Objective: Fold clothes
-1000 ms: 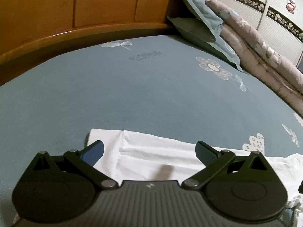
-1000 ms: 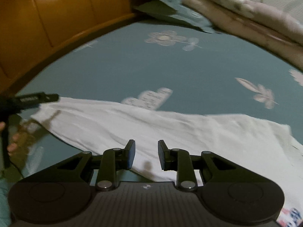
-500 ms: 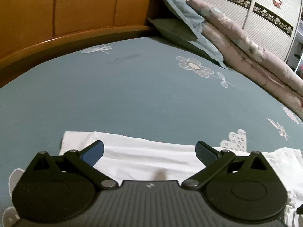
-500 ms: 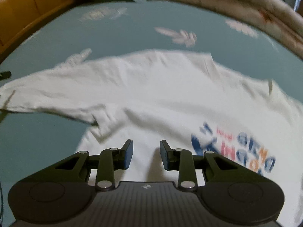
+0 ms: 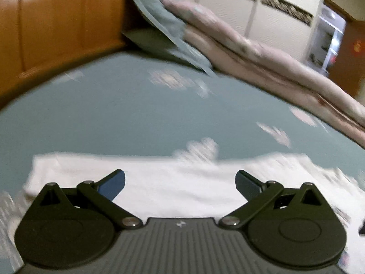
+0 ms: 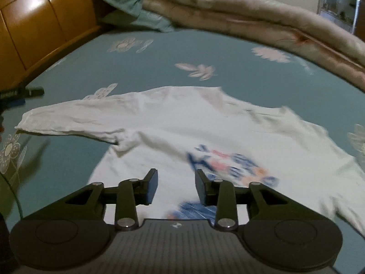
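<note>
We find the white T-shirt (image 6: 205, 123) spread flat, print up, mid-bed (image 6: 91, 68), one sleeve toward the headboard side, ready for folding. Our left gripper (image 5: 180, 182) hovers wide open and empty; the right gripper (image 6: 175, 187), jaws just opening, grips nothing.

Wide-spread left tongs (image 5: 180, 182) empty above blurred white shirt (image 5: 178, 182) on teal bedsheet (image 5: 114, 118).
</note>
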A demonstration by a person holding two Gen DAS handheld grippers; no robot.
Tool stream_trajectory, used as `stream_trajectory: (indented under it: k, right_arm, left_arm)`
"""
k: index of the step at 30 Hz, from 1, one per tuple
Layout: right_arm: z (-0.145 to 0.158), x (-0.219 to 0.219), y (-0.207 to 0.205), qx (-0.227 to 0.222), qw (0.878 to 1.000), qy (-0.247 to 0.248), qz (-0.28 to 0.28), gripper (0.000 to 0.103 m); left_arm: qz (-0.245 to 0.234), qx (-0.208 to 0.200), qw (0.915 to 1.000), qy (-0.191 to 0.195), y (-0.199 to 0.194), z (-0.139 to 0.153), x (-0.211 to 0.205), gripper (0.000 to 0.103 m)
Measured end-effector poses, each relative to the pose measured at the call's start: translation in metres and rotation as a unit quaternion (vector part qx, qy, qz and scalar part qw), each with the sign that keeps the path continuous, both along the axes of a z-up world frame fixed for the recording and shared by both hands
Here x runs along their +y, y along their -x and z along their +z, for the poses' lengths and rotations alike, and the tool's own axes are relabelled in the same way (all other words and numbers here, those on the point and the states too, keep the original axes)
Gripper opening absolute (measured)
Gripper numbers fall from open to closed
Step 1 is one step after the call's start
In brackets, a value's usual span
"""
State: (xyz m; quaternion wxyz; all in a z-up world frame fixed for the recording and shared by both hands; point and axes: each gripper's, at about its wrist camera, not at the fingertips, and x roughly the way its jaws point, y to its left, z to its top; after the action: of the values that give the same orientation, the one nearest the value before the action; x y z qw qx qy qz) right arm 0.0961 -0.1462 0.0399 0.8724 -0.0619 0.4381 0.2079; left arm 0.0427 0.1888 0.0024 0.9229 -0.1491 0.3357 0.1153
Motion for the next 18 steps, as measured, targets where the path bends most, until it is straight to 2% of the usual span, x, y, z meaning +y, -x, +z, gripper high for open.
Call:
stream_trajectory:
  k: [2, 4, 9, 14, 17, 18]
  right_arm:
    - [0.008, -0.029, 0.010, 0.001, 1.000, 0.002, -0.018, 0.044]
    - [0.009, -0.057, 0.019, 0.010, 0.999, -0.002, -0.039, 0.044]
    - [0.001, -0.121, 0.045, 0.036, 0.994, 0.006, -0.100, 0.044]
    - [-0.029, -0.148, 0.078, 0.073, 0.994, 0.018, -0.075, 0.044]
    - [-0.046, -0.154, 0.097, 0.072, 0.996, 0.026, -0.045, 0.044]
    - [-0.050, -0.157, 0.102, 0.076, 0.996, 0.020, -0.032, 0.044]
  left_arm:
    - [-0.033, 0.028, 0.9989, 0.019, 0.003, -0.001, -0.031, 0.102]
    - [-0.090, 0.054, 0.9941, 0.030, 0.003, -0.005, -0.067, 0.102]
    - [-0.218, 0.108, 0.9688, 0.046, 0.002, -0.017, -0.156, 0.102]
    - [-0.303, 0.164, 0.9380, 0.033, 0.001, -0.042, -0.216, 0.102]
    - [-0.311, 0.195, 0.9301, 0.009, 0.009, -0.054, -0.221, 0.102]
    - [-0.308, 0.201, 0.9300, 0.002, 0.013, -0.055, -0.218, 0.102]
